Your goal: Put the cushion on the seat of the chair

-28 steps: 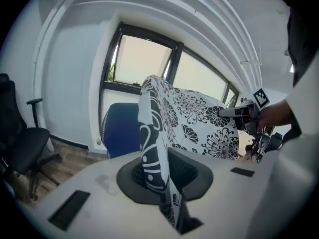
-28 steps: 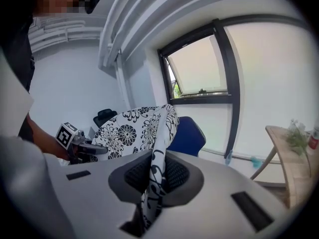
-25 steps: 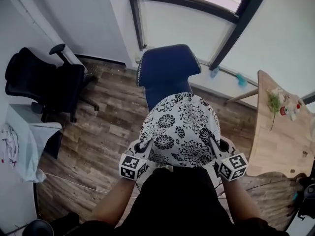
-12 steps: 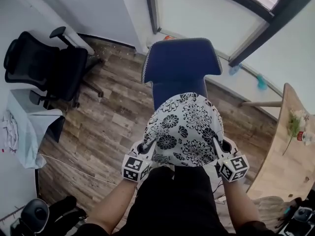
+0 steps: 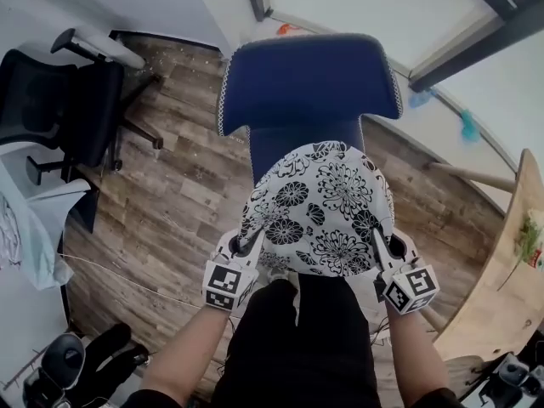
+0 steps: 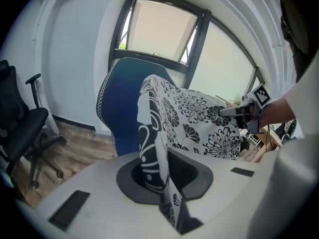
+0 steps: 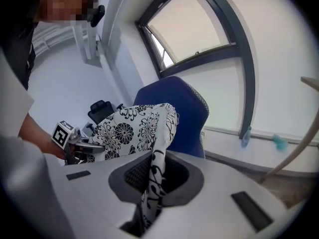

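A white cushion (image 5: 319,211) with a black flower print hangs between my two grippers, just in front of the blue chair (image 5: 310,83). My left gripper (image 5: 249,246) is shut on the cushion's near left edge, and my right gripper (image 5: 380,243) is shut on its near right edge. In the left gripper view the cushion's fabric (image 6: 157,148) runs down between the jaws, with the blue chair back (image 6: 119,108) behind. The right gripper view shows the cushion's edge (image 7: 157,168) pinched the same way before the chair back (image 7: 187,113). The seat is hidden under the cushion.
A black office chair (image 5: 64,100) stands at the left on the wooden floor (image 5: 170,194). A pale cloth-covered stand (image 5: 38,228) is at the far left. A wooden table edge (image 5: 501,279) lies at the right. Window wall and dark frame (image 5: 476,41) behind the chair.
Both grippers have come down and forward with the cushion towards the blue chair. The chair now looks larger and closer, with the cushion low against its back.
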